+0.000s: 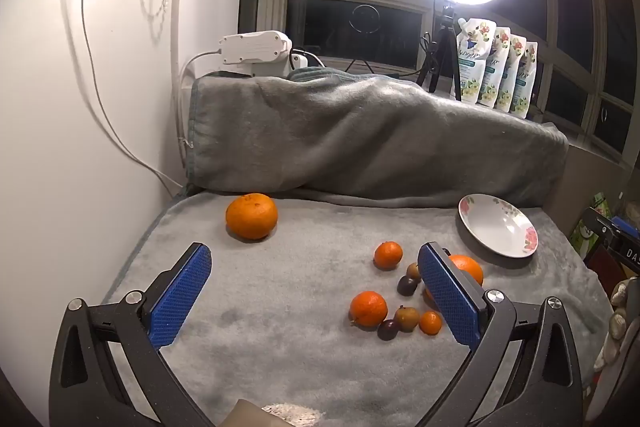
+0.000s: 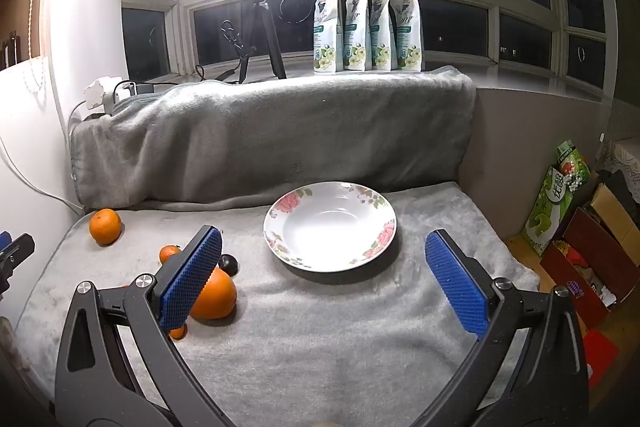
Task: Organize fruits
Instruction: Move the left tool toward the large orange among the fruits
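**Fruit scattered on a grey blanket, plate empty**

Nearest, the left gripper point(image 1: 316, 287) and right gripper point(image 2: 324, 279) both hover with blue pads wide apart, gripping nothing. Beyond them, small oranges point(image 1: 368, 308) and dark fruits point(image 1: 407, 285) cluster left of the floral plate point(image 2: 280, 227); a large orange point(image 1: 251, 216) lies apart near the wall. Farthest, four flowered pouches point(image 2: 366, 27) line the sill, their lettering unreadable
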